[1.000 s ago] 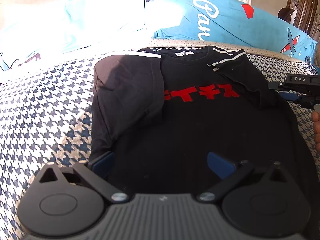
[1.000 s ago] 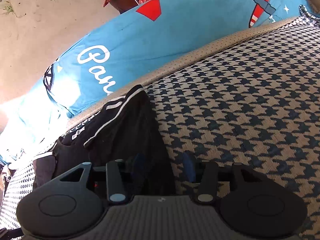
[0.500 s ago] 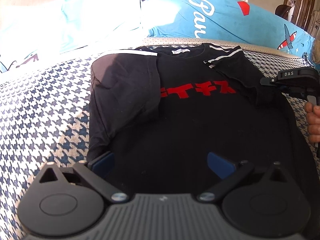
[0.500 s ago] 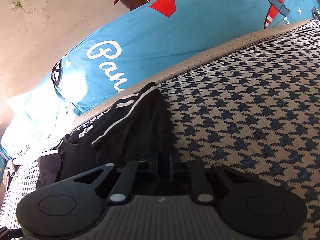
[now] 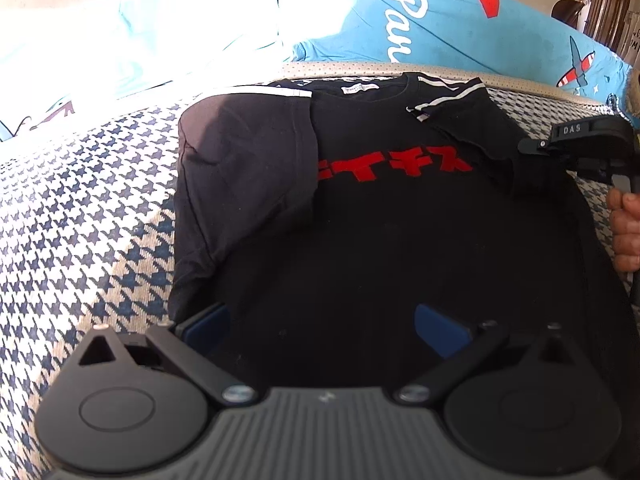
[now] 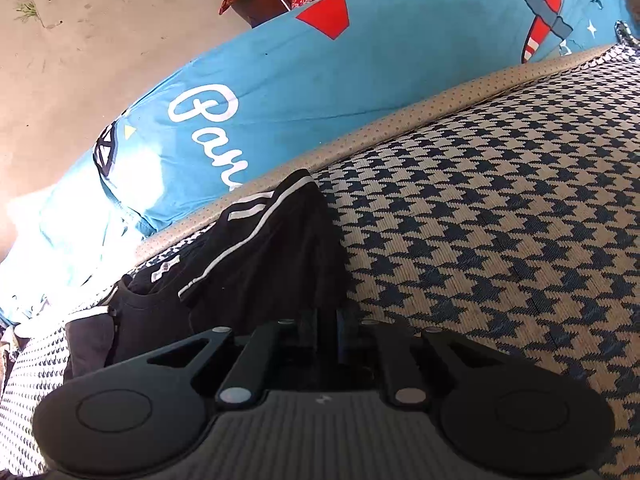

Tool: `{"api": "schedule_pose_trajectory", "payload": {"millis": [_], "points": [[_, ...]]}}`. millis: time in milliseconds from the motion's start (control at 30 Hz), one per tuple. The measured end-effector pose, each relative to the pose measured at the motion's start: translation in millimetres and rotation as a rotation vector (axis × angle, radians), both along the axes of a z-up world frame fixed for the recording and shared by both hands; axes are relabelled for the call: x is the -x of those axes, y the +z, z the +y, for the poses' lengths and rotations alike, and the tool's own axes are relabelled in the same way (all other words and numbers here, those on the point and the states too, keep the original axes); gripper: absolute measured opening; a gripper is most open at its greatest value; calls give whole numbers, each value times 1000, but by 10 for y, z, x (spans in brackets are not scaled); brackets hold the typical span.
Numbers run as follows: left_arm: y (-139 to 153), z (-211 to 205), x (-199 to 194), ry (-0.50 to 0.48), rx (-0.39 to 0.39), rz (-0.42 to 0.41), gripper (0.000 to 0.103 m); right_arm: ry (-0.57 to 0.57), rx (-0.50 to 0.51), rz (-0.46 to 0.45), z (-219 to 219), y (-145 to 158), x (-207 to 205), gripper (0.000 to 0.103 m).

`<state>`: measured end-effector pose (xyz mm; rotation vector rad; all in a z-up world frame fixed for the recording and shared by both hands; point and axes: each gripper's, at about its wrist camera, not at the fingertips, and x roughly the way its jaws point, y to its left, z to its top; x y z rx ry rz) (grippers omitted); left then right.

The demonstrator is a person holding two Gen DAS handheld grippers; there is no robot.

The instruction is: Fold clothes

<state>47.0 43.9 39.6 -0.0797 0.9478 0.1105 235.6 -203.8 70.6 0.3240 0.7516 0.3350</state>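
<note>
Right claw (image 6: 326, 326) now clamped on T-shirt (image 5: 360, 220) sleeve | left claw (image 5: 324, 328) wide, over hem

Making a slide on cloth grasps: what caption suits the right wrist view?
Right gripper shut on the side edge of a black T-shirt with white-striped shoulders, lying on houndstooth bedding.

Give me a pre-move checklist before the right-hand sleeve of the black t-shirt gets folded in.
1. Right gripper shut on the black t-shirt at the sleeve: ok.
2. Left gripper open over the hem: ok.
3. Other sleeve already folded in: ok.
4. Shirt flat on the houndstooth cover: ok.
5. How much cloth the right gripper holds: cannot tell.
</note>
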Motion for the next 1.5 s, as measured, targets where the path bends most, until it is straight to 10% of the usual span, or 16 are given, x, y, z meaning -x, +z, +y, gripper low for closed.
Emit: {"api": "schedule_pose_trajectory", "payload": {"millis": [767,1500], "points": [[44,450,401,139,65,55,103,350,-61,-208,1645,673,458,10],[87,878,707,238,118,85,103,626,127,-42,2593,55,545,10]]}}
